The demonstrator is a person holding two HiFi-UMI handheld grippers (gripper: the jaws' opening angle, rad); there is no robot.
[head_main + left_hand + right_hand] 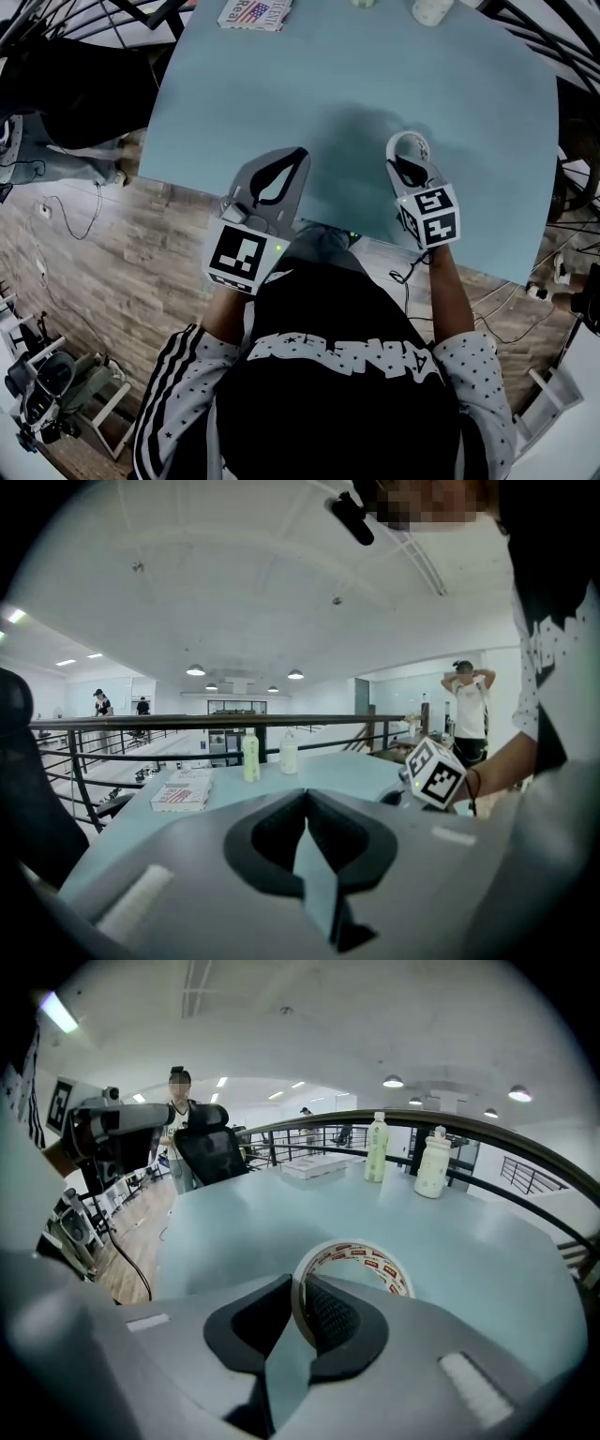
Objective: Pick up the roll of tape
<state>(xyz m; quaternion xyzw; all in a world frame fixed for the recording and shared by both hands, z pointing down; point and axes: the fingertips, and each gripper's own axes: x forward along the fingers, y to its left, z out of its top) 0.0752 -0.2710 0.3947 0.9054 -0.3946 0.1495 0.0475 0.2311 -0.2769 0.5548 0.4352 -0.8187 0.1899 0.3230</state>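
Note:
The roll of tape (361,1262), white with red print on its inner core, is pinched by its wall between the pads of my right gripper (302,1299), which is shut on it. It stands on edge, off the pale blue table (487,1241). In the head view the tape roll (411,147) shows past the right gripper (405,161) near the table's front right. My left gripper (281,175) hovers over the table's front edge, jaws together with nothing between them; the left gripper view shows its pads (307,810) touching.
Two bottles (376,1147) (432,1162) and a flat box (322,1166) stand at the table's far end; the box (254,12) shows at the head view's top. A railing runs behind the table. A black chair (211,1152) and a bystander stand beyond the left side.

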